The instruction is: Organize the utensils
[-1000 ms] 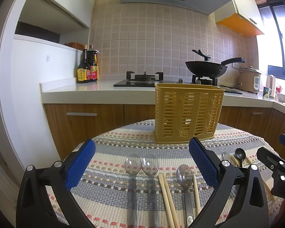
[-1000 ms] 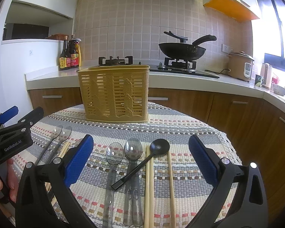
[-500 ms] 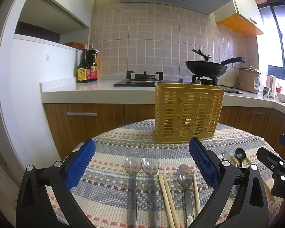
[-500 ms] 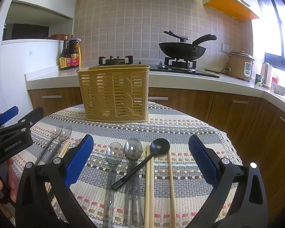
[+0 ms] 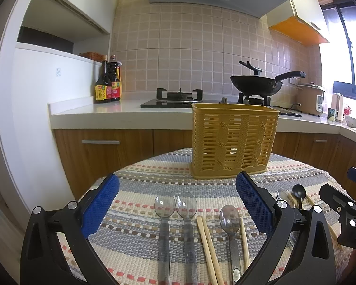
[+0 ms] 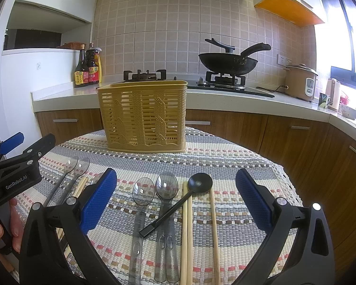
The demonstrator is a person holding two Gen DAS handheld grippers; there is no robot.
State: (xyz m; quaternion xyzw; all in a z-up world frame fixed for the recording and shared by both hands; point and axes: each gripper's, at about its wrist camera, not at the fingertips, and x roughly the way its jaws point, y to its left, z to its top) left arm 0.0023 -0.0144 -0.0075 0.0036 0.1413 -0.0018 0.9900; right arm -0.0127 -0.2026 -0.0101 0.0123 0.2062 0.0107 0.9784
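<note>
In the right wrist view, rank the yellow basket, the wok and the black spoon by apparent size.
1. yellow basket, largest.
2. wok, though it sits farther back on the stove, so this is unsure.
3. black spoon, smallest.

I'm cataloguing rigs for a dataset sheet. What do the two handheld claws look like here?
Both are matte black plastic frames with silver rivets and two angled fingers faced with textured blue pads. The left claw seen from the right wrist view carries white "GenRobot.AI" lettering and a blue lever tip; bare fingers of the person's hand grip it. The right claw matches. No cables or sleeves show.
</note>
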